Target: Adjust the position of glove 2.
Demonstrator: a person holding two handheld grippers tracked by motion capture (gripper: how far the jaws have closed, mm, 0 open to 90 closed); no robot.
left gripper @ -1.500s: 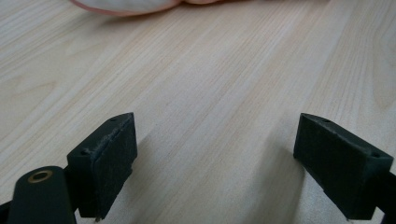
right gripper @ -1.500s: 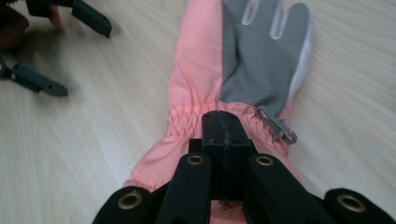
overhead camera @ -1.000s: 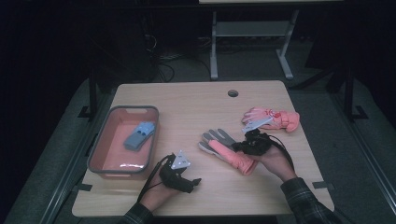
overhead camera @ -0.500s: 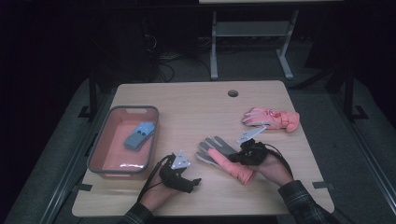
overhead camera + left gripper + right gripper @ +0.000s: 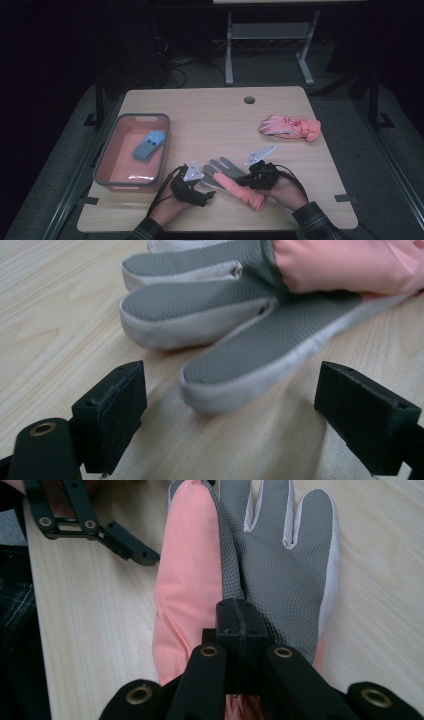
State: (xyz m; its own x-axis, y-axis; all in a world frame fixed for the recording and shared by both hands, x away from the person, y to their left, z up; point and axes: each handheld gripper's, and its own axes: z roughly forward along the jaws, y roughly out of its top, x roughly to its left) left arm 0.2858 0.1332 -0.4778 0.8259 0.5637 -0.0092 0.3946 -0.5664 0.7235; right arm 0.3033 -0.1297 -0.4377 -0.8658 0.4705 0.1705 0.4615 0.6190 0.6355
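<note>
A glove (image 5: 227,176) with a grey palm and a pink cuff lies near the table's front edge. My right gripper (image 5: 244,181) comes from the right and is shut on it; in the right gripper view the jaws (image 5: 240,625) pinch the fabric where grey meets pink on the glove (image 5: 280,565). My left gripper (image 5: 207,192) rests just left of the glove, open. In the left gripper view one grey fingertip of the glove (image 5: 240,315) lies just beyond the wide gap of this gripper (image 5: 240,410), touching neither pad.
A second pink glove (image 5: 290,127) lies at the right back of the table. A grey-rimmed pink bin (image 5: 150,117) at the left holds a blue item (image 5: 150,144). A round hole (image 5: 249,99) marks the table's far edge.
My right gripper has dragged the glove left and toward the front, away from the second glove, up to the left gripper. The left hand stayed put.
</note>
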